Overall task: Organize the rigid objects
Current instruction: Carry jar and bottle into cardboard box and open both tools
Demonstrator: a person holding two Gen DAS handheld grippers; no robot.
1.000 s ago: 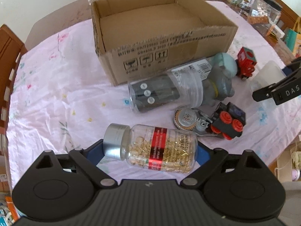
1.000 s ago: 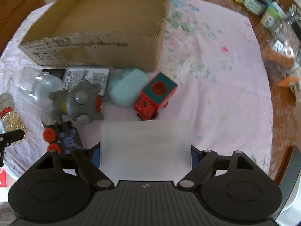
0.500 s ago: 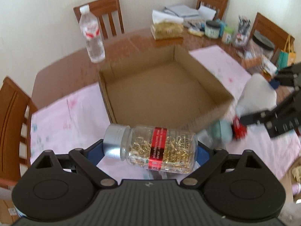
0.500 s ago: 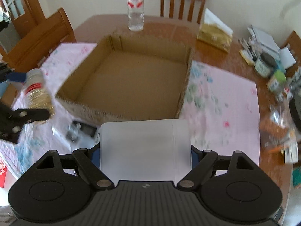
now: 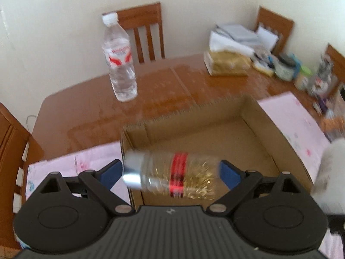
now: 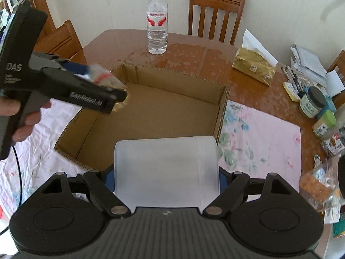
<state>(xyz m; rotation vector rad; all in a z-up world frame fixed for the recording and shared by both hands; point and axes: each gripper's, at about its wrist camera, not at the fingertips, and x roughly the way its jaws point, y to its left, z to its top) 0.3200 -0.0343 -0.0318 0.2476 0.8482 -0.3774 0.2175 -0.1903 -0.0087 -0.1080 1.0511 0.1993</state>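
Note:
My left gripper (image 5: pixel 170 171) is shut on a clear capsule bottle (image 5: pixel 172 176) with a silver cap and red label, held sideways above the near left corner of the open cardboard box (image 5: pixel 269 125). In the right wrist view the left gripper (image 6: pixel 101 86) and the bottle (image 6: pixel 105 79) hang over the box's left wall. My right gripper (image 6: pixel 166 177) is shut on a frosted white plastic container (image 6: pixel 166 170), held over the near rim of the box (image 6: pixel 220 116). The box inside looks empty.
A water bottle (image 6: pixel 157 21) stands on the wooden table (image 6: pixel 194 54) behind the box. A tissue pack (image 6: pixel 253 67), jars (image 6: pixel 312 103) and clutter crowd the right side. Chairs (image 6: pixel 215 13) surround the table. A pink floral cloth (image 6: pixel 258 133) lies under the box.
Both grippers have lifted their objects off the table and carried them forward over the box. The toys and other items on the cloth have dropped out of view.

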